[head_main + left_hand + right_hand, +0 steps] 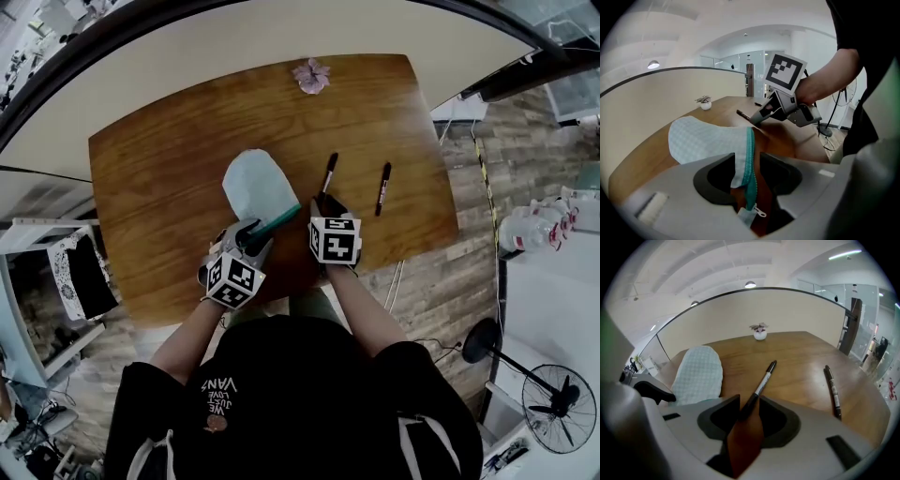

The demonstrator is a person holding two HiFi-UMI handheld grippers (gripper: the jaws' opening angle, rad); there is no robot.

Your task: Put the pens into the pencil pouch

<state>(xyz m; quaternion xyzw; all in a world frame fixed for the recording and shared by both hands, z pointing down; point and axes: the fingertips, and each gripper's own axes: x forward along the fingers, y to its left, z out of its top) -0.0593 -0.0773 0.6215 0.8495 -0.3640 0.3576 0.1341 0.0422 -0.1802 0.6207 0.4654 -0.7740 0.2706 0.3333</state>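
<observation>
- The left gripper (746, 161) (247, 242) is clamped on the teal zipper edge (750, 154) of the pale mint checked fabric pencil pouch (701, 139) (257, 185), at the pouch's near end; the small metal zip pull hangs just below the jaws.
- The rest of the pouch lies flat on the brown wooden table (159, 187), stretching away from that gripper towards the far edge.
- The right gripper (749, 401) (324, 202) is closed on the near end of a black-and-white marker pen (762, 380) (329, 172), which sits between its two jaws.
- That pen points away from the person, its dark far end low over the table or on it, just right of the pouch.
- The two grippers are close side by side at the table's near edge.
- A second dark pen (833, 391) (382, 187) lies loose on the table further right, apart from both grippers.
- A small white pot with a pink plant (760, 332) (311, 75) stands at the far edge of the table.
</observation>
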